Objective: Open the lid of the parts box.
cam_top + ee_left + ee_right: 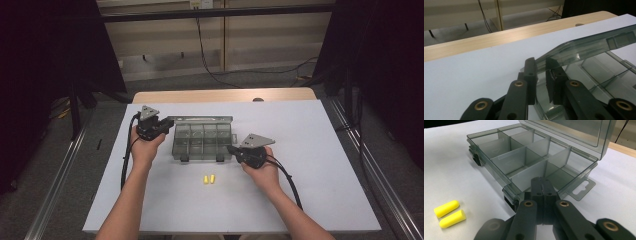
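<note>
A clear grey compartment box (202, 141) sits mid-table with its lid (200, 119) swung up and back. Its compartments (506, 160) look empty. My left gripper (168, 125) is at the box's far left corner. In the left gripper view its jaws (541, 65) straddle the lid's corner (584, 47) and pinch its edge. My right gripper (231, 148) is shut with nothing between its jaws. Its tips (541, 180) rest against the box's right end wall (564, 187). Two yellow foam earplugs (209, 179) lie side by side on the table in front of the box (448, 214).
The white table cover (310, 140) runs wide to the right and in front of the box. A wooden table edge (225, 95) lies beyond it. Black cables trail from both grippers along the forearms. Dark stands flank the table.
</note>
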The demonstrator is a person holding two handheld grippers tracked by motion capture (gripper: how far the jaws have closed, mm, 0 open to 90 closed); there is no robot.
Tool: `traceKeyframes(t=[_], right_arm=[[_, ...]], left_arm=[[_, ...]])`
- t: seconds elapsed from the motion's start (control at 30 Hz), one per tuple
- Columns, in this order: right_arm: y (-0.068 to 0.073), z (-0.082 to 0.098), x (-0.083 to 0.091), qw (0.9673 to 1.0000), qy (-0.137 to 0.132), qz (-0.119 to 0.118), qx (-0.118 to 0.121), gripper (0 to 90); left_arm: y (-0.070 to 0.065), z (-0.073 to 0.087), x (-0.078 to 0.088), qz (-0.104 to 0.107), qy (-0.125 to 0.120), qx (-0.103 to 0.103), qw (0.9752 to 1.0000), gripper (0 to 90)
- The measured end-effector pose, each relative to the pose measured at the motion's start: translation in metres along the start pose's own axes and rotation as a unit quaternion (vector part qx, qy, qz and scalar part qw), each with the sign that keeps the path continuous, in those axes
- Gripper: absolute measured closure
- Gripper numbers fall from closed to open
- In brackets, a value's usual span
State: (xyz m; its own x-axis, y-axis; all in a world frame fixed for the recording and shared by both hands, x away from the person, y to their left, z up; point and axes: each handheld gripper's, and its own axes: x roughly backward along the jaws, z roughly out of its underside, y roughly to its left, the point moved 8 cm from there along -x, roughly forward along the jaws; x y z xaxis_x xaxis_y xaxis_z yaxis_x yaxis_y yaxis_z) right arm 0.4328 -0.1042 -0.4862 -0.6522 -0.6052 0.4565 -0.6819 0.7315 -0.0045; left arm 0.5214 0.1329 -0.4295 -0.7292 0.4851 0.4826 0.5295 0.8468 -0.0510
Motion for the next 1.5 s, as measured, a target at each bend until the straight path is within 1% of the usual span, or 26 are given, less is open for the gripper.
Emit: traceKeyframes(t=[0.07,0.23,0.43,0.53,0.7,0.9,0.97,1.03,1.07,1.3,1.33,1.5], right_arm=[[0.0,0.0,0.0,1.0,0.0,0.0,0.0,90.0],[0.0,0.0,0.0,1.0,-0.001,0.002,0.001,90.0],[0.0,0.0,-0.001,1.0,-0.001,0.002,0.001,90.0],[0.0,0.0,-0.001,1.0,-0.001,0.003,0.002,90.0],[0.0,0.0,-0.001,1.0,-0.001,0.002,0.002,90.0],[0.0,0.0,-0.001,1.0,-0.001,0.003,0.001,90.0],[0.0,0.0,-0.001,1.0,-0.001,0.004,0.002,90.0],[0.0,0.0,-0.001,1.0,-0.001,0.004,0.002,90.0],[0.0,0.0,-0.001,1.0,-0.001,0.004,0.002,90.0],[0.0,0.0,-0.001,1.0,0.0,0.006,0.006,90.0],[0.0,0.0,-0.001,1.0,0.0,0.006,0.006,90.0],[0.0,0.0,-0.002,1.0,-0.002,0.004,0.005,90.0]], left_arm=[[0.001,0.0,-0.001,-0.001,-0.001,0.002,1.0,79.9],[0.002,0.0,-0.005,-0.003,0.004,-0.002,1.0,80.4],[0.004,-0.001,-0.01,-0.009,0.004,0.002,0.9999,81.1],[0.005,0.0,-0.012,-0.014,0.009,-0.002,0.9999,81.4],[0.006,-0.002,-0.015,-0.021,0.009,-0.009,0.9997,82.4],[0.008,-0.003,-0.018,-0.019,0.006,0.008,0.9998,83.5],[0.009,-0.004,-0.019,-0.022,0.006,0.006,0.9997,83.7],[0.009,-0.003,-0.022,-0.022,0.006,0.009,0.9997,83.8],[0.01,-0.002,-0.022,-0.024,0.009,0.008,0.9996,83.8],[0.012,0.003,-0.031,-0.023,0.015,0.02,0.9994,84.2],[0.013,0.002,-0.031,-0.023,0.012,0.024,0.9994,84.3],[0.014,0.001,-0.034,-0.028,0.011,0.027,0.9992,84.7]])
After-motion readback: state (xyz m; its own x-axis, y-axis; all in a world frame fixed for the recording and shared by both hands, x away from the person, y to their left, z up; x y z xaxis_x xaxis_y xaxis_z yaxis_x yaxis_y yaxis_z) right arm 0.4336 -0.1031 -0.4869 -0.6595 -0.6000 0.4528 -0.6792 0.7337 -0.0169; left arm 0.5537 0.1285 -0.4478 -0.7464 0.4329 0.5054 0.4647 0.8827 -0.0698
